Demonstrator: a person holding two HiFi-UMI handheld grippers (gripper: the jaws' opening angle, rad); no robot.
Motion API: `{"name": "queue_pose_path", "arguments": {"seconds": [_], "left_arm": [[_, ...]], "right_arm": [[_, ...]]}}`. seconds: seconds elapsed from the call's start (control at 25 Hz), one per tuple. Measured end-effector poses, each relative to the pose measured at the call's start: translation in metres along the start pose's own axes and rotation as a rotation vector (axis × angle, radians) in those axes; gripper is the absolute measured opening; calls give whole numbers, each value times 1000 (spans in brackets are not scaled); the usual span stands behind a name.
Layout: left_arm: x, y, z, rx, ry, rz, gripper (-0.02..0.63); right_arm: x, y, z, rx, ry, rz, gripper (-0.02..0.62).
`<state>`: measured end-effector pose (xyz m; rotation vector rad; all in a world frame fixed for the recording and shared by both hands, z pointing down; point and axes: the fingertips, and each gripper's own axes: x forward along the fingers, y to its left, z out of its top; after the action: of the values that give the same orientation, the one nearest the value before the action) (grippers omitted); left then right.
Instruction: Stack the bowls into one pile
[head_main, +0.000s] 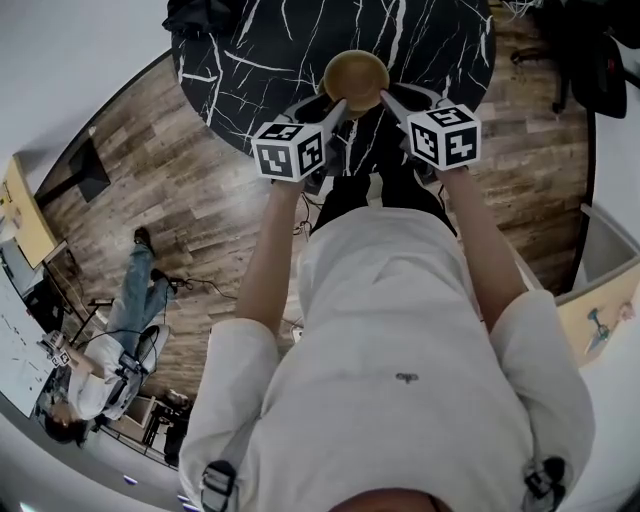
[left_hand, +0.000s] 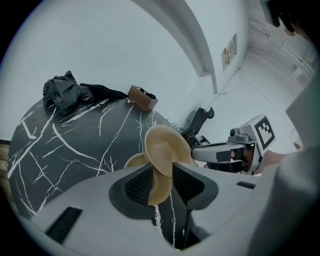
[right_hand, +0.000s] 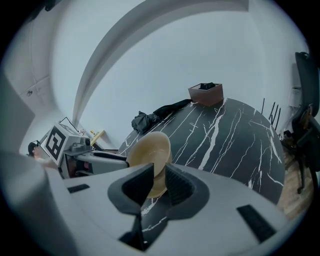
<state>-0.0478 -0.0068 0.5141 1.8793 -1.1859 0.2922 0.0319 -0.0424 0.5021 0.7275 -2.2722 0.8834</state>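
A tan bowl (head_main: 355, 78) hangs over the near edge of the black marble table (head_main: 270, 60), gripped from both sides. My left gripper (head_main: 335, 108) is shut on its left rim, and the rim stands between the pads in the left gripper view (left_hand: 165, 150). My right gripper (head_main: 385, 100) is shut on the opposite rim, as the right gripper view shows on the bowl (right_hand: 150, 152). A second tan rim (left_hand: 131, 161) peeks out beside the bowl; I cannot tell whether it is nested under it.
A black cloth (left_hand: 65, 92) and a brown box (left_hand: 142, 97) lie at the table's far side. A dark chair (right_hand: 305, 135) stands to the right of the table. A person (head_main: 110, 350) sits on the wooden floor at left.
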Motion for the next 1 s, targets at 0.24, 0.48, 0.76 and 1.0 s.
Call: {"name": "queue_pose_path", "arguments": {"seconds": [0.24,0.48,0.76,1.0], "left_arm": [[-5,5,-3,2,14,-8,124],[-5,6,-10,5,36,-18,124],[-2,14,-27,-20,84,-15,124],[-5,19,-39,-58,116,-26,124]], "right_arm": [[3,6,-4,6,6,-6,77],[5,8,-12,16,22,-16,78],[12,9,-29,25,54,-20,81],[16,14,-39,34,81,-23,83]]}}
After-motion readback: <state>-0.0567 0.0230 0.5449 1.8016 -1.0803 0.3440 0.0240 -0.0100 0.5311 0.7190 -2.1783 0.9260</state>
